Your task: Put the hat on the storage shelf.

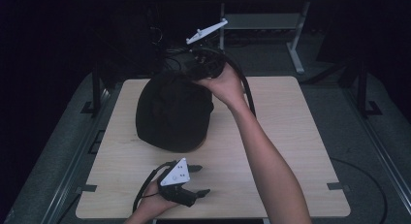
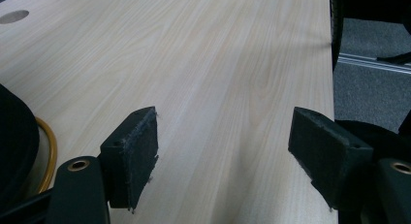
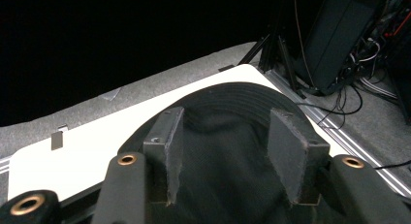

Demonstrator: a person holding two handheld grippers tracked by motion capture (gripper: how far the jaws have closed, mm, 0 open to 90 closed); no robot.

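High view: black bag (image 1: 172, 115) sits mid-table (image 1: 291, 136), slumped, soft cloth, likely light. Right claw (image 1: 181, 71) at bag's top far edge, jaws apart around bunched fabric. Left claw (image 1: 198, 180) apart, empty, near front edge. Best hold: gathered top fabric.

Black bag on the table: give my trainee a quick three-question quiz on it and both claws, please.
1. True or false: the left claw is shut on the black bag.
2. The right claw is at the bag's: A) near edge, B) far top, C) underside.
3. What shows between the left claw's jaws?

Key: 1 false, it is open and apart from the bag; 2 B; 3 bare table.
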